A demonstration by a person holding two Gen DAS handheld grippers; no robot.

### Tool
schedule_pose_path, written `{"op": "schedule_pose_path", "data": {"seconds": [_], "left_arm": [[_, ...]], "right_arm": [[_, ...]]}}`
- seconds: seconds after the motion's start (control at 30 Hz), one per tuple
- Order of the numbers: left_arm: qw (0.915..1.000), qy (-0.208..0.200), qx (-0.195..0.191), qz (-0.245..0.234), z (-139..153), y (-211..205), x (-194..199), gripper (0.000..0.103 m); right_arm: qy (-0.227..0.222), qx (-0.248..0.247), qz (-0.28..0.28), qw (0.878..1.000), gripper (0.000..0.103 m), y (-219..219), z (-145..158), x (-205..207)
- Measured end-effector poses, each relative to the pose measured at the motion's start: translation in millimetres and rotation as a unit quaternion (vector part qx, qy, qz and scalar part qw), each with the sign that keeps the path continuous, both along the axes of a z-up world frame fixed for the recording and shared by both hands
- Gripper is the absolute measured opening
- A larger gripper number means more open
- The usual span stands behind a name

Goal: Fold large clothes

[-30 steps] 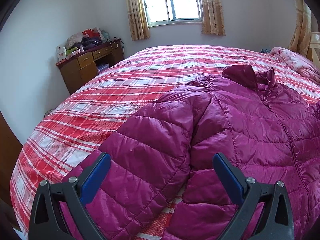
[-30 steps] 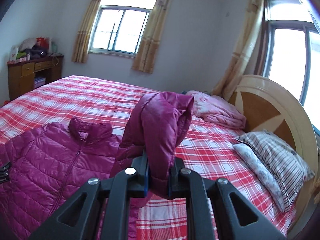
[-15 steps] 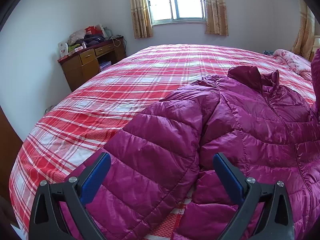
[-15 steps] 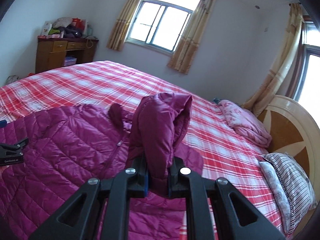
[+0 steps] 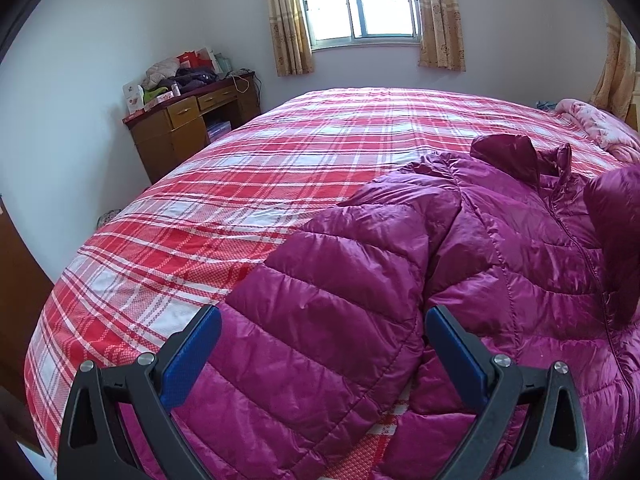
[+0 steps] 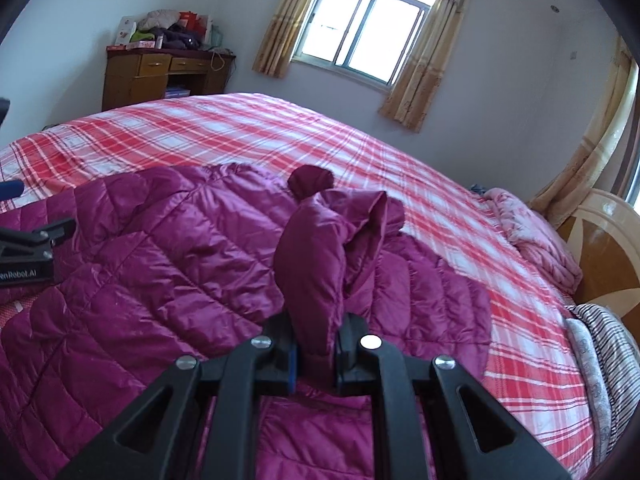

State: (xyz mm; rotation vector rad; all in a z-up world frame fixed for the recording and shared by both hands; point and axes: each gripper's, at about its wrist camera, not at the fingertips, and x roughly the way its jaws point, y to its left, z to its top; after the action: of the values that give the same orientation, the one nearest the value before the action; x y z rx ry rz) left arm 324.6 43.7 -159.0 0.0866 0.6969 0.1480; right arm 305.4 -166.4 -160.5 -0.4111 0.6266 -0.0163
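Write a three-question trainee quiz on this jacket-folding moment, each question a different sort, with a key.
1. True or false: the right gripper has its jaws shut on the sleeve of the purple jacket.
2. The left gripper is: A) open above the other sleeve; B) shut on the collar; C) out of view.
3. Fill in: the jacket lies on a red plaid ____.

Key: 1 true; 2 A; 3 bedspread.
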Motion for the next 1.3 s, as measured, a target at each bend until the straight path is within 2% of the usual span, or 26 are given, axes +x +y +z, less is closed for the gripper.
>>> {"op": "schedule_pose_path", "data": {"seconds": [0.1,0.17,0.2,0.23,0.3,0.4,0.47,0.5,0.53,0.57,0.63,0.67,0.73,0.77,0.83,0.9,1.0,1.1,1.17,1.23,1.3], "left_arm": [[1.0,0.0,0.003,0.002,1.9,0.1,2.0,0.102],[1.0,-0.002,0.006,0.001,3.4,-0.9,2.2,0.102],[1.0,-0.003,0.008,0.001,4.4,-1.8,2.5,0.102],[0.9999,-0.003,0.01,0.001,5.5,-2.7,2.6,0.102],[0.9999,-0.006,0.014,0.002,8.1,-4.2,3.2,0.102],[0.9998,-0.008,0.017,0.006,11.3,-5.0,6.0,0.102],[0.9998,-0.009,0.014,0.011,14.0,-4.2,8.0,0.102],[0.9998,-0.01,0.012,0.013,15.4,-4.5,8.5,0.102],[0.9998,-0.011,0.011,0.014,16.4,-5.3,8.5,0.102],[0.9998,-0.011,0.009,0.015,17.7,-7.1,8.5,0.102],[0.9999,-0.011,0.007,0.011,20.4,-14.1,8.5,0.102],[0.9999,-0.011,0.007,0.004,22.7,-21.8,8.0,0.102],[0.9998,-0.015,0.012,-0.009,26.5,-35.3,5.7,0.102],[0.9995,-0.02,0.017,-0.018,29.5,-44.7,4.0,0.102],[0.9986,-0.029,0.025,-0.037,35.0,-63.8,2.1,0.102],[0.9977,-0.032,0.03,-0.051,38.8,-77.8,2.8,0.102],[0.9966,-0.037,0.036,-0.064,44.4,-95.1,5.7,0.102],[0.9959,-0.043,0.037,-0.071,50.1,-110.5,12.4,0.102],[0.9955,-0.046,0.033,-0.076,53.3,-125.7,19.2,0.102],[0.9949,-0.043,0.026,-0.088,53.0,-138.4,25.4,0.102],[0.9944,-0.044,0.04,-0.087,45.9,-155.1,34.7,0.102]], "right_arm": [[0.028,0.013,0.007,1.0,0.017,3.4,-13.7,4.7],[0.048,0.038,0.022,0.998,0.025,3.9,-18.9,4.4],[0.055,0.055,0.037,0.996,0.04,4.4,-19.2,2.0],[0.054,0.072,0.055,0.994,0.06,5.6,-16.9,-4.0],[0.043,0.092,0.089,0.991,0.068,8.8,-7.3,-19.8],[0.037,0.121,0.131,0.983,0.068,9.7,7.3,-43.9],[0.029,0.139,0.139,0.98,0.068,3.0,16.0,-53.2],[0.024,0.149,0.136,0.979,0.061,-2.6,19.9,-56.4],[0.02,0.16,0.124,0.979,0.048,-9.1,22.8,-56.8],[0.021,0.165,0.108,0.98,0.042,-16.1,23.3,-53.5],[0.029,0.144,0.048,0.988,0.027,-23.1,14.3,-35.8],[0.038,0.139,0.02,0.989,0.025,-28.2,8.2,-26.2],[0.069,0.161,-0.003,0.985,0.025,-37.4,-5.3,-10.5],[0.085,0.161,-0.004,0.983,0.025,-36.3,-13.5,-3.8],[0.114,0.131,-0.001,0.985,0.025,-25.3,-32.0,4.9],[0.121,0.128,0.002,0.984,0.025,-21.5,-41.5,5.3],[0.114,0.157,0.002,0.981,0.025,-34.5,-30.1,-4.2],[0.079,0.177,-0.023,0.981,0.025,-66.1,-5.5,-9.6],[0.06,0.186,-0.068,0.978,0.025,-96.1,8.3,-1.2],[0.052,0.213,-0.116,0.969,0.025,-130.4,12.3,11.5],[0.047,0.226,-0.146,0.962,0.025,-154.6,10.6,23.1]]}}
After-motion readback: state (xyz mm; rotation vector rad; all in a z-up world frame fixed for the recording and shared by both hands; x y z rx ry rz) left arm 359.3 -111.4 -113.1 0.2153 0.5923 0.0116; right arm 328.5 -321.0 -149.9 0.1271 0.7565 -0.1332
